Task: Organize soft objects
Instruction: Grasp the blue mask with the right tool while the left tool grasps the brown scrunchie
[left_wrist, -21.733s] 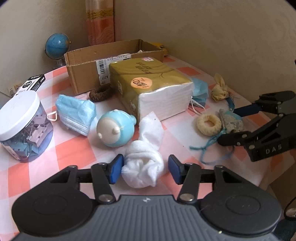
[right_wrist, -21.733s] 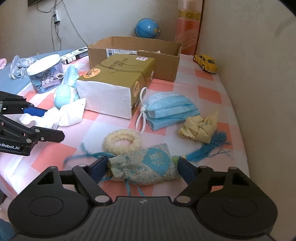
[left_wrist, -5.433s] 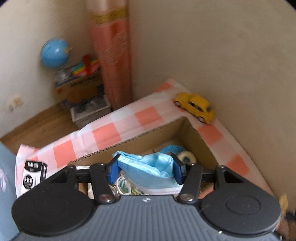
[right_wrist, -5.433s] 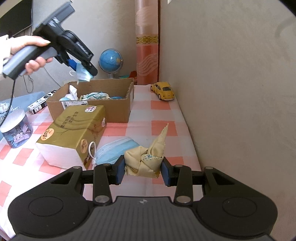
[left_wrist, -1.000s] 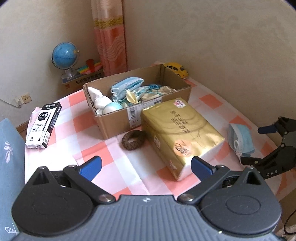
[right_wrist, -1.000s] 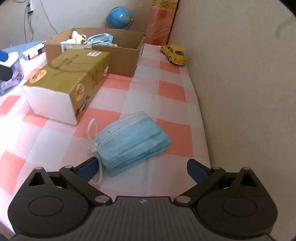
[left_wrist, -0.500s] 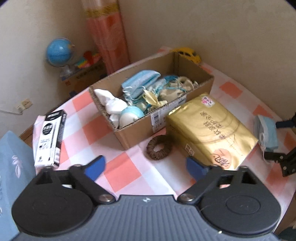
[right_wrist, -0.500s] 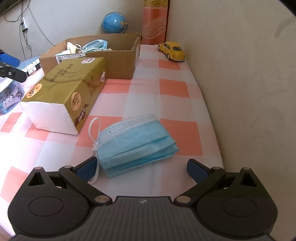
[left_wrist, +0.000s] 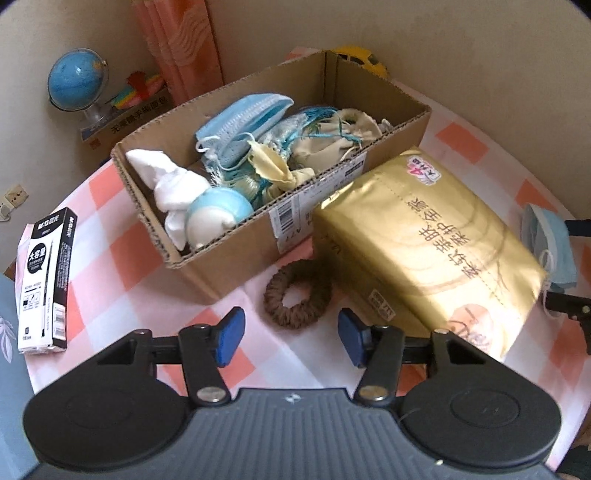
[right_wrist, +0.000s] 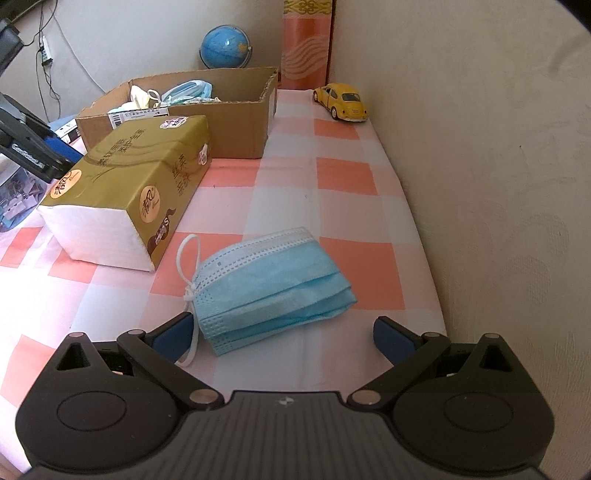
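Observation:
A brown knitted ring (left_wrist: 297, 294) lies on the checked cloth between the cardboard box (left_wrist: 236, 254) and the gold tissue pack (left_wrist: 424, 243). My left gripper (left_wrist: 290, 336) hovers just short of it, its jaws closing with nothing between them. The box holds a blue mask (left_wrist: 243, 118), a white cloth (left_wrist: 173, 181), a pale blue round toy (left_wrist: 218, 216) and yellow and beige cloths. In the right wrist view a folded blue mask (right_wrist: 273, 288) lies just ahead of my right gripper (right_wrist: 282, 332), which stands wide open, pads clear of it.
A black and white carton (left_wrist: 46, 277) lies at the left table edge. A yellow toy car (right_wrist: 341, 101) stands by the wall at the back. A globe (right_wrist: 225, 46) and an orange curtain (right_wrist: 306, 40) are behind the box. The wall runs close along the table's right side.
My left gripper has moved closer and lower toward the brown ring, and its jaws have narrowed from wide open. The right gripper stays over the blue mask, still open.

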